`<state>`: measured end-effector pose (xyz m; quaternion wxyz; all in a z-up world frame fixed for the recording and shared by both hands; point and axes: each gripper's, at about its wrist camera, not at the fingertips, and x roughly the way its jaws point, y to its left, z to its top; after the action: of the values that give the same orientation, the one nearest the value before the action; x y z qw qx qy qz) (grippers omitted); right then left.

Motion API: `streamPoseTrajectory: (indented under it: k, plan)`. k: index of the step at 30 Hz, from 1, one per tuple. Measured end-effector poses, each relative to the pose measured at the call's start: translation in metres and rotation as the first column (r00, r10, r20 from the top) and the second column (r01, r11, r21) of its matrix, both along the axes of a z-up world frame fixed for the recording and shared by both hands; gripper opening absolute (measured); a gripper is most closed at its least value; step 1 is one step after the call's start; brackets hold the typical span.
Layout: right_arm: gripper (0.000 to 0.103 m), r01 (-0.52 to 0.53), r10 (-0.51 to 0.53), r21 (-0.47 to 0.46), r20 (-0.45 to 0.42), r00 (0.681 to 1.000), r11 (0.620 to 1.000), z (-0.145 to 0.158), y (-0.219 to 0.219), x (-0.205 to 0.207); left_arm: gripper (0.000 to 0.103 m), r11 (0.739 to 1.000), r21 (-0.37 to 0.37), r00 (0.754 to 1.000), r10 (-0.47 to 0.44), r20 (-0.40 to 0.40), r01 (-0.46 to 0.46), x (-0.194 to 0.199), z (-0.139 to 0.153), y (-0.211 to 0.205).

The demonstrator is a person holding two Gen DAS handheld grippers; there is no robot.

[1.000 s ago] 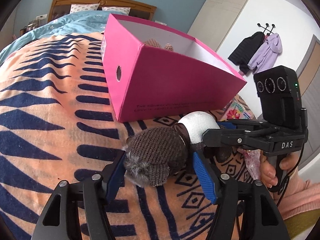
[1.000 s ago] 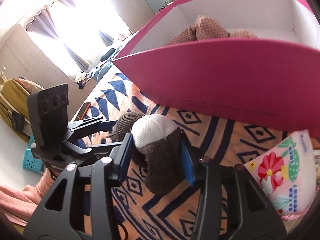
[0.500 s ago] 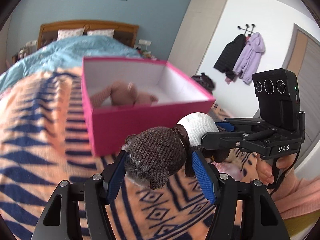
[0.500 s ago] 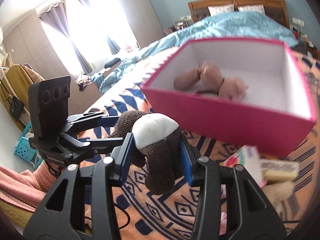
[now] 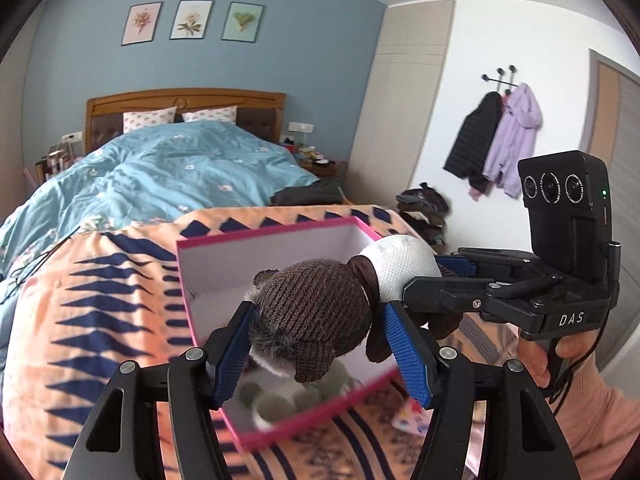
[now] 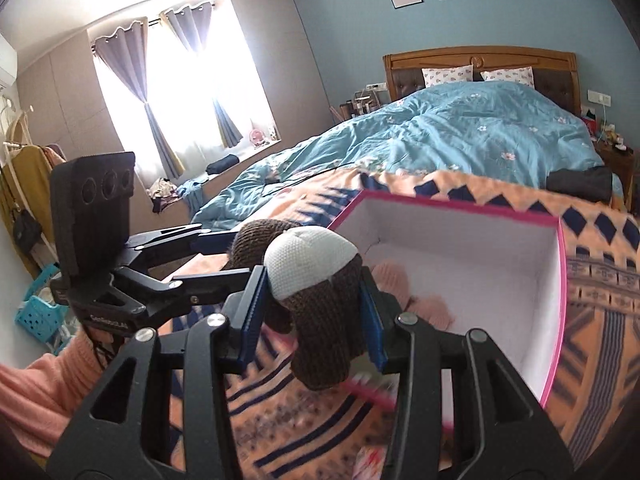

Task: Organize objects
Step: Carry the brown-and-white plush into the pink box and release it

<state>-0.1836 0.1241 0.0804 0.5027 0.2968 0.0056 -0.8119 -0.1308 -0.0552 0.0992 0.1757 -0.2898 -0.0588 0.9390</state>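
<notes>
Both grippers risen: left gripper [image 5: 320, 340] and right gripper [image 6: 312, 316] clamp brown plush toy [image 5: 308, 312] (above pink box [image 5: 200, 280]).

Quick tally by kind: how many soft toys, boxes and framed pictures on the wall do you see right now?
Soft toys: 2, the brown toy held by both grippers and the pink toy in the box
Boxes: 1, the pink box
Framed pictures: 3
Total: 6
</notes>
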Motion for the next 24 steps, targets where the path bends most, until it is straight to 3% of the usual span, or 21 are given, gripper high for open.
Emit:
streamPoseTrajectory:
  k: [5,15,24]
  plan:
    - [0.046,0.004,-0.004,0.014,0.043,0.999,1.0,-0.007,-0.015,-0.044,0.066,0.999,0.021,0.998,0.036,0.056,-0.038,-0.045,-0.012,-0.015]
    - [0.043,0.02,-0.033,0.105,0.132,0.991,0.994,-0.04,-0.048,-0.107,0.059,0.994,-0.052,0.981,0.103,0.167,-0.096,-0.11,-0.044,-0.019]
    - [0.047,0.124,-0.15,0.122,0.232,0.961,0.985,-0.048,-0.052,-0.142,0.06,0.985,-0.068,0.971,0.165,0.173,-0.156,-0.117,-0.05,-0.025]
